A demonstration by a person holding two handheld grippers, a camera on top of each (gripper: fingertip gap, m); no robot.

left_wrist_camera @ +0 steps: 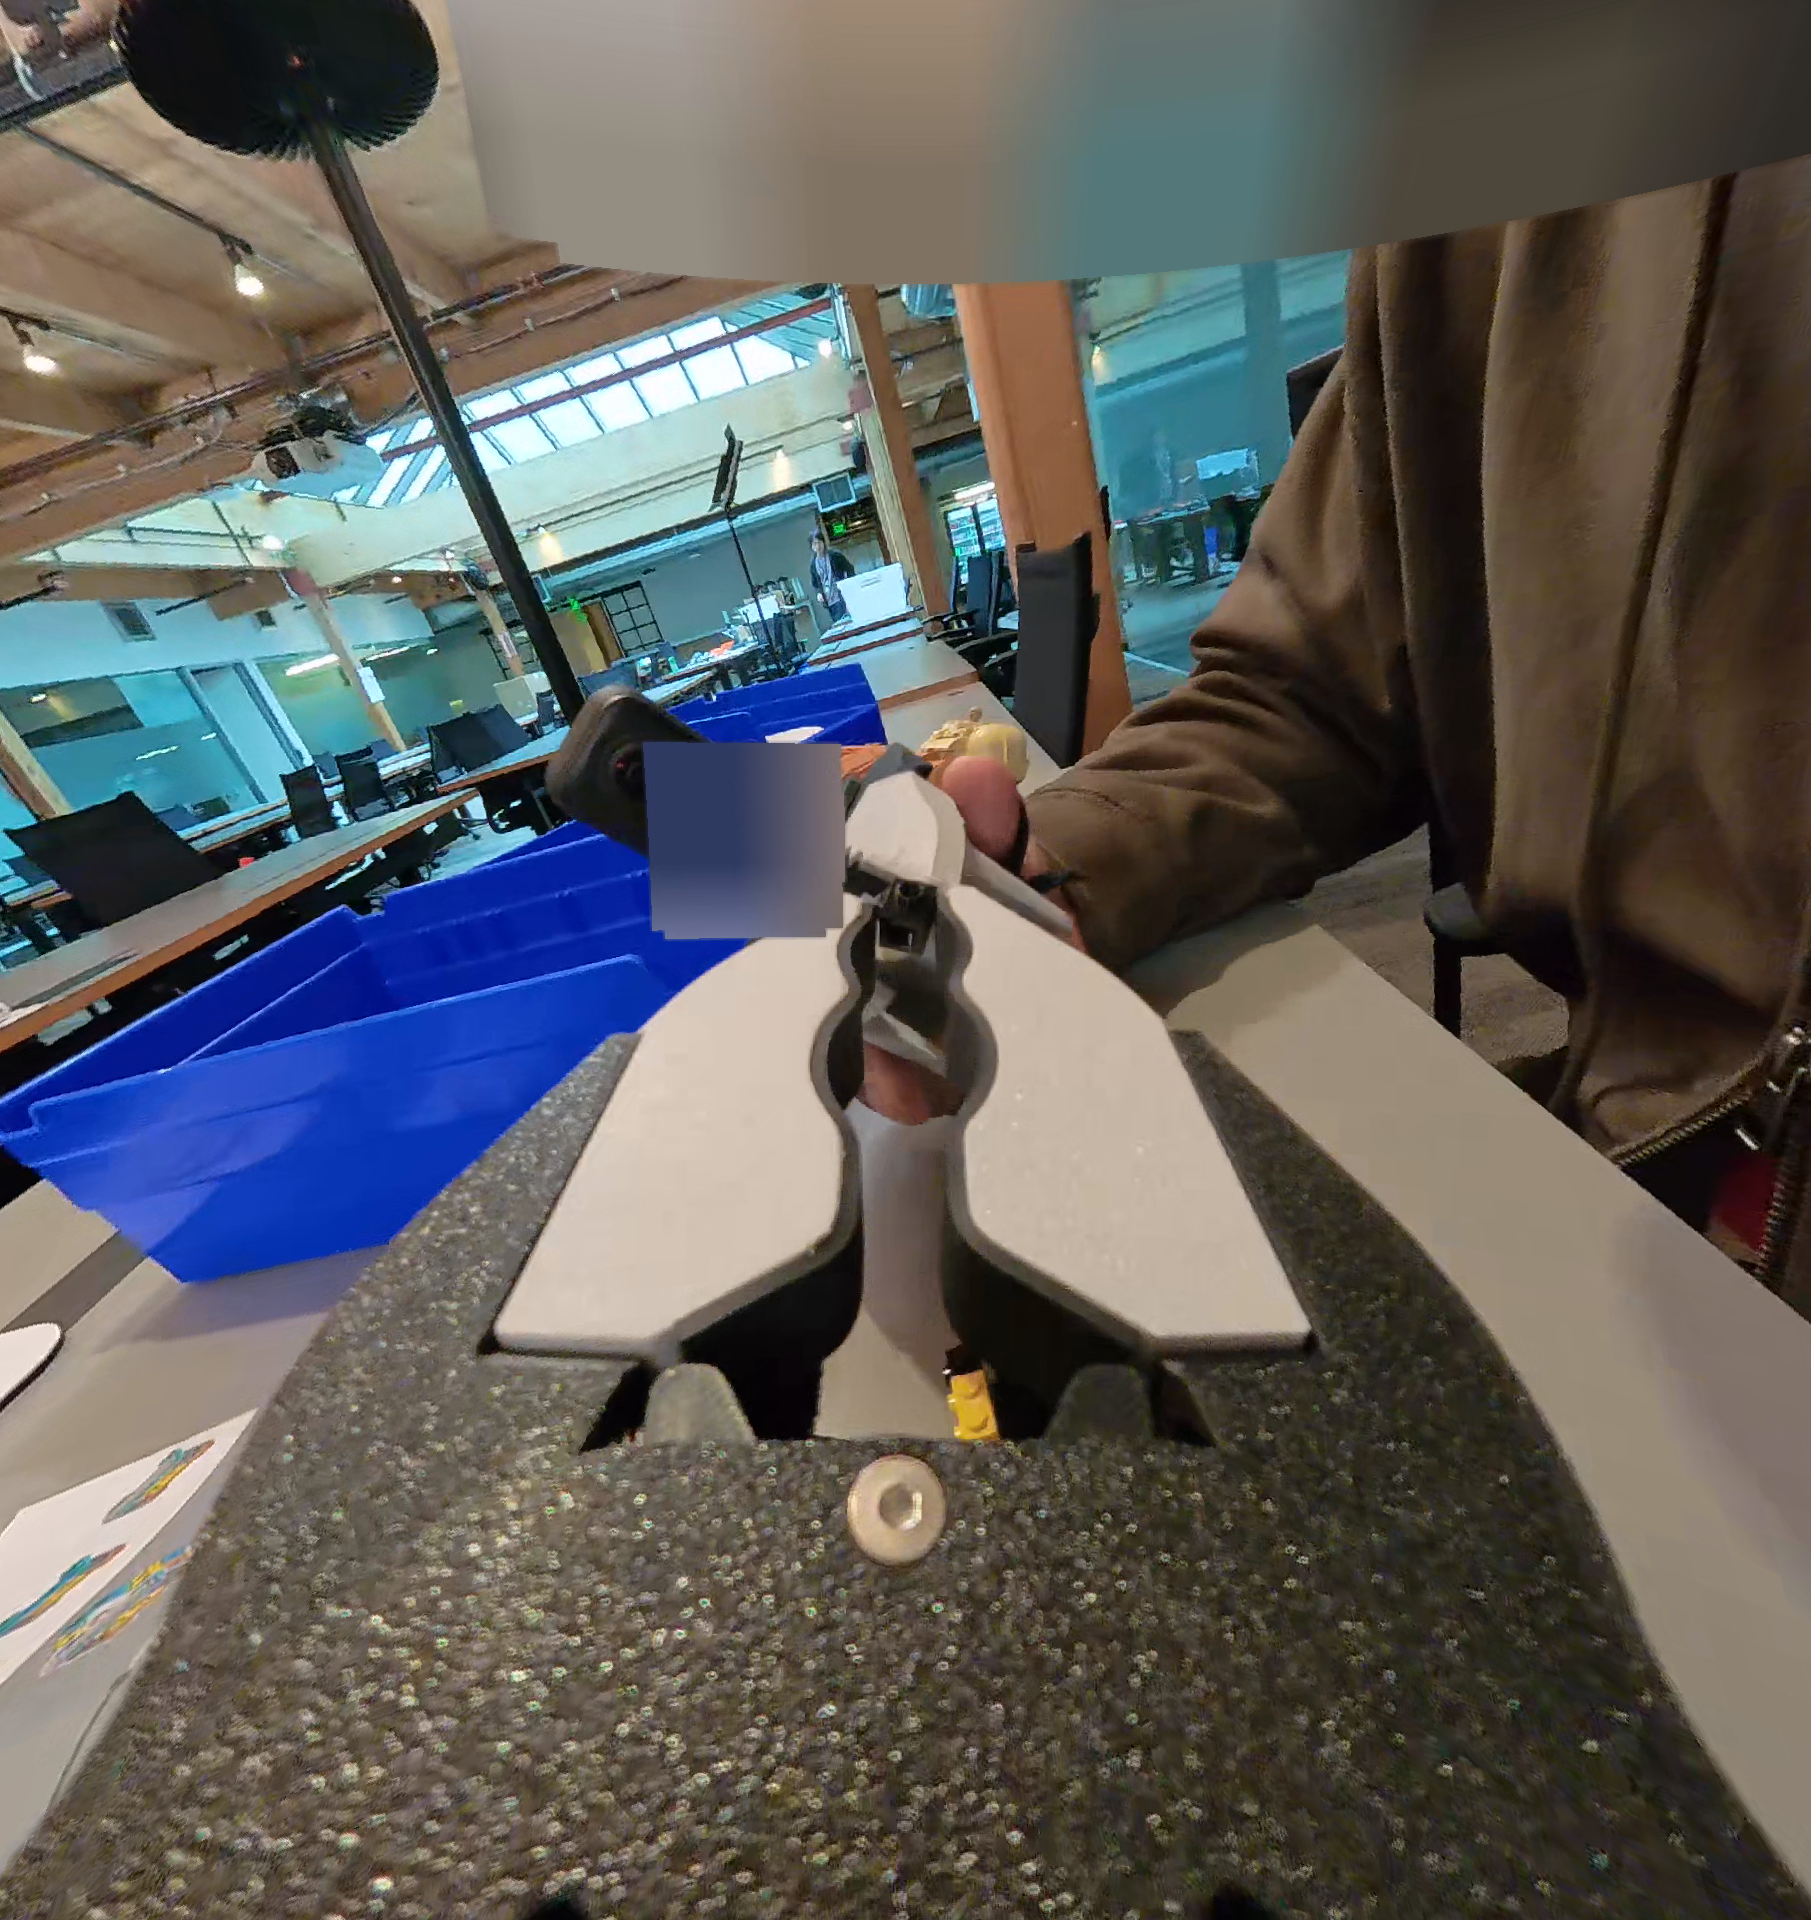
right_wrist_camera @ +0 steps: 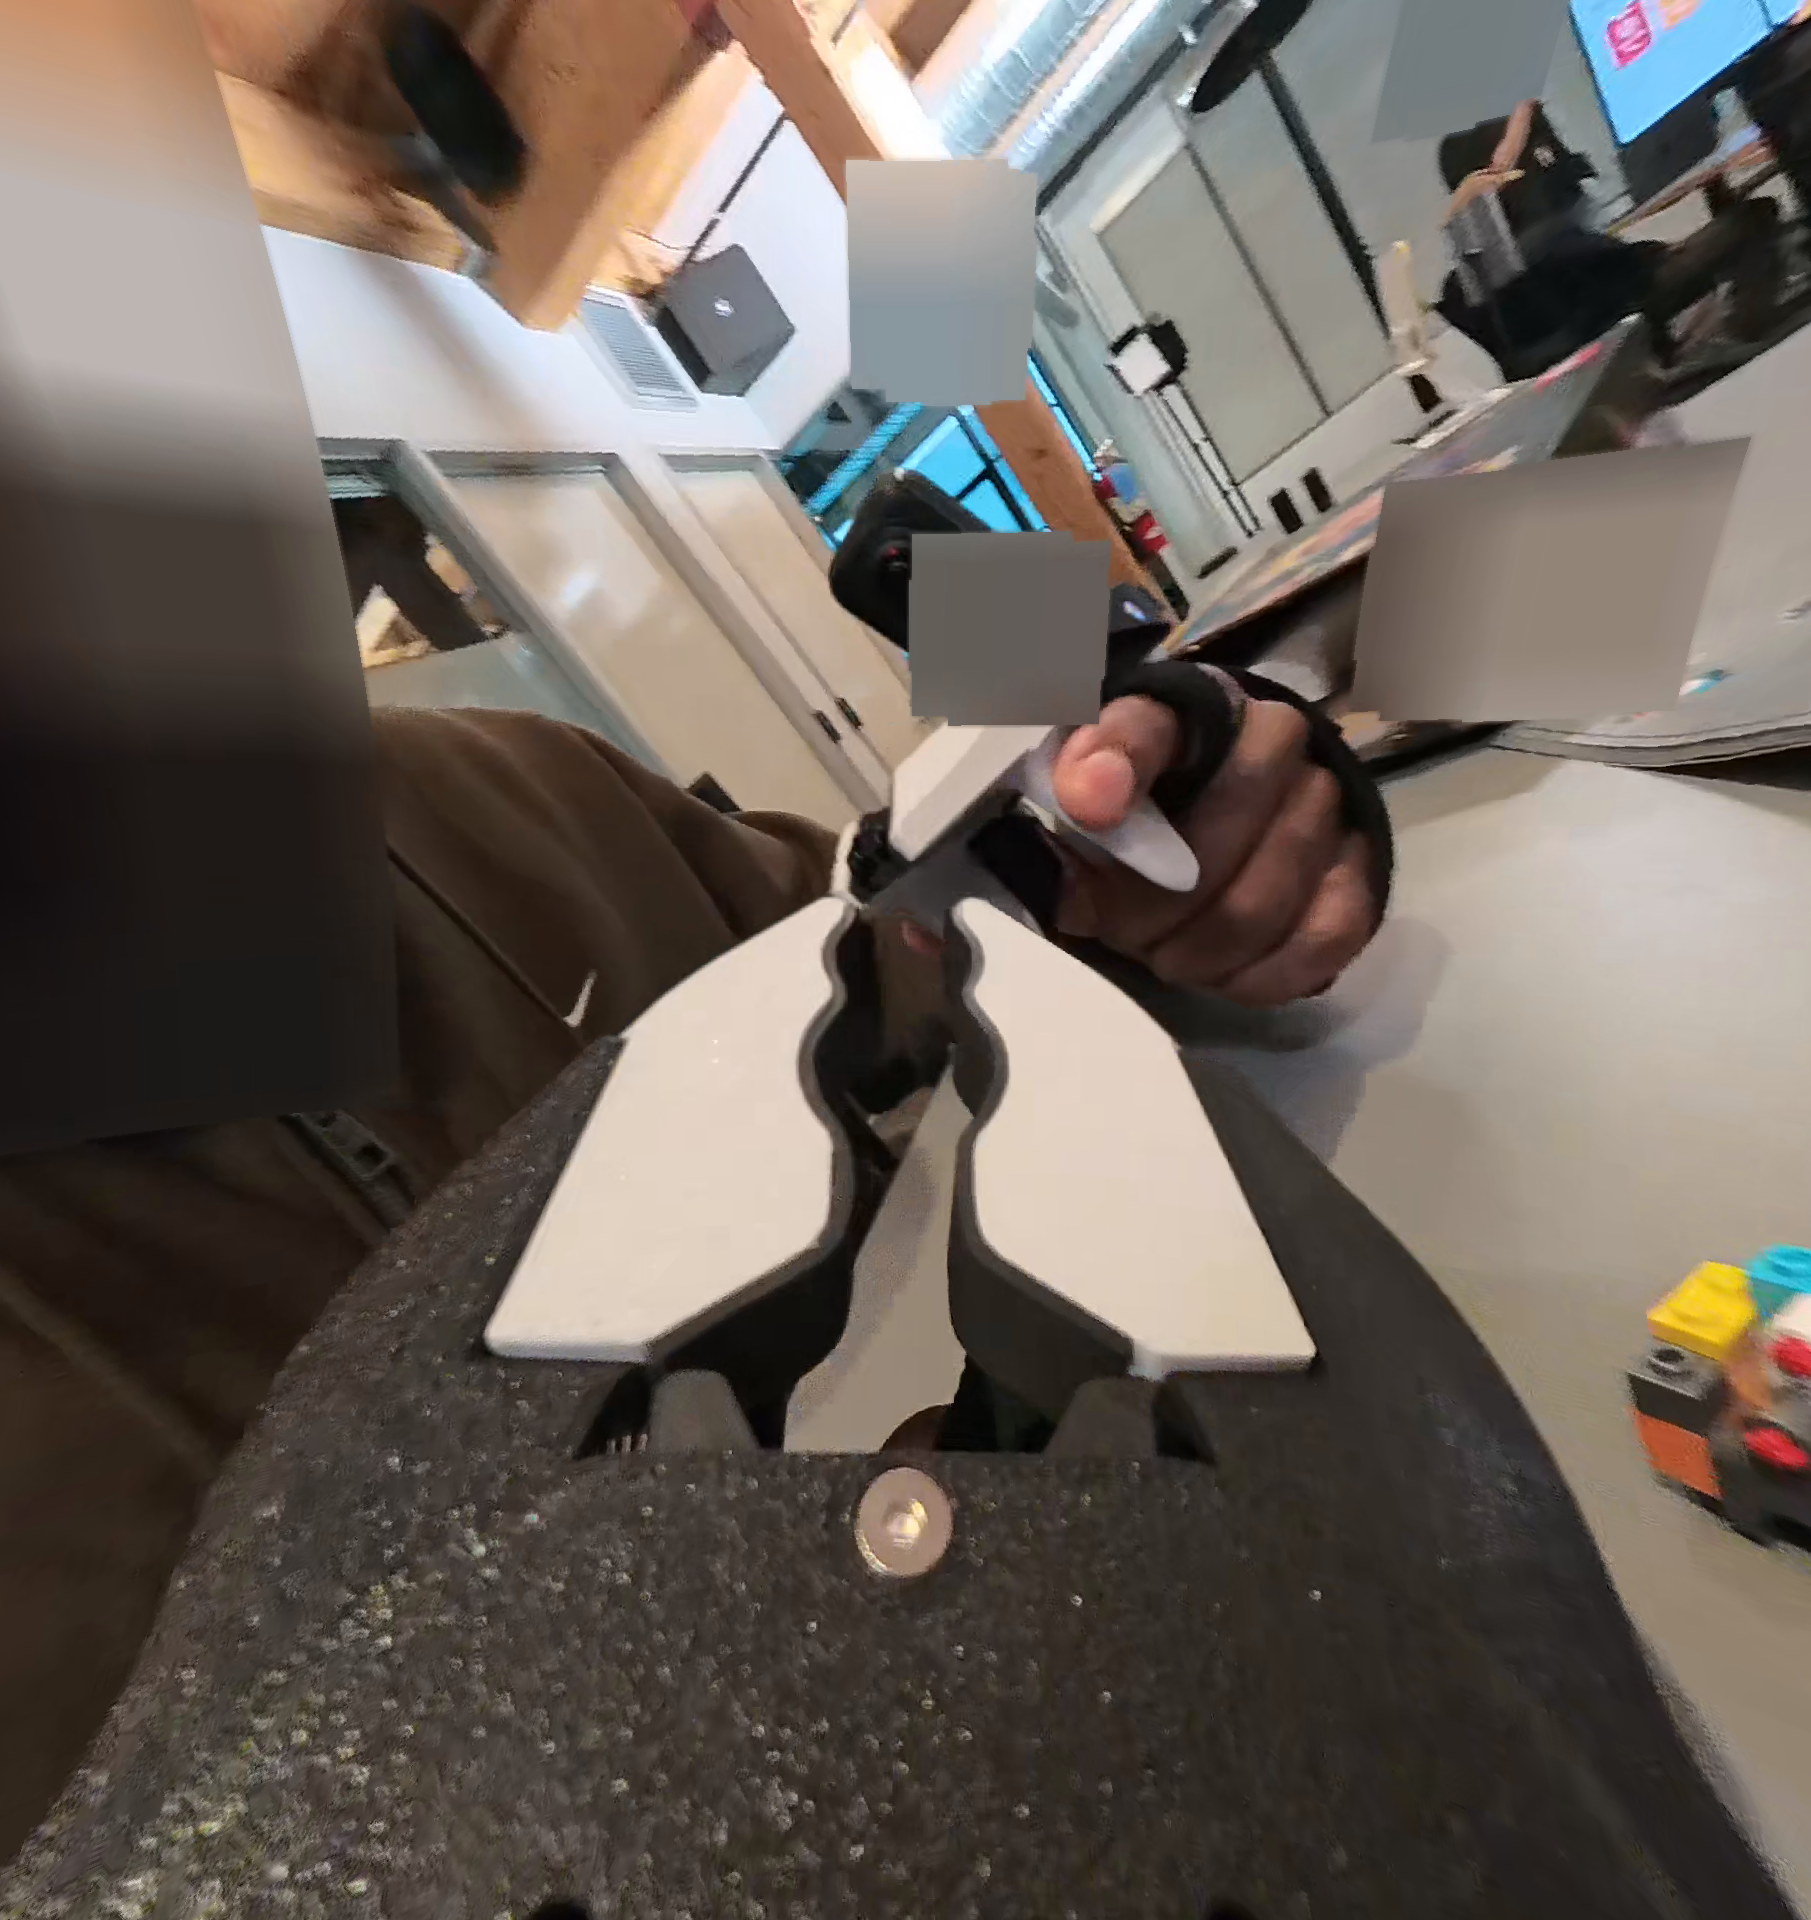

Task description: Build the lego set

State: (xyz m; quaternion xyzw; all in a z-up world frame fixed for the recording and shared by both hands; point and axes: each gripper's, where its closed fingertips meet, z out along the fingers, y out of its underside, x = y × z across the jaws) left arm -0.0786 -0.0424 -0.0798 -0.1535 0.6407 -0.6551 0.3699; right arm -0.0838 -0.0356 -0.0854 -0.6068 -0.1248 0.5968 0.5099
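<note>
Close in, the left tool (left_wrist_camera: 906, 920) is clamped at its tips on a small dark Lego piece (left_wrist_camera: 903, 906), held in the air above the grey surface (left_wrist_camera: 1400, 1195). The right tool (right_wrist_camera: 901, 920) meets it nose to nose. Its tips sit narrowly apart around something dark, and I cannot tell whether it grips. In the left wrist view a yellow brick (left_wrist_camera: 974, 1403) shows just under the tool's base, and a sticker sheet (left_wrist_camera: 70, 1600) lies at 8 o'clock near the surface's corner.

In the right wrist view a half-built Lego vehicle (right_wrist_camera: 1753, 1392) stands at 4 o'clock, well apart from the tools, with bare surface between them. The left hand (right_wrist_camera: 1233, 862) wraps its handle just behind the meeting point.

Farther off, blue bins (left_wrist_camera: 309, 1091) line up at 9 o'clock. The surface's edge runs from 1 down to 4 o'clock, with a brown jacket (left_wrist_camera: 1607, 623) close against it.
</note>
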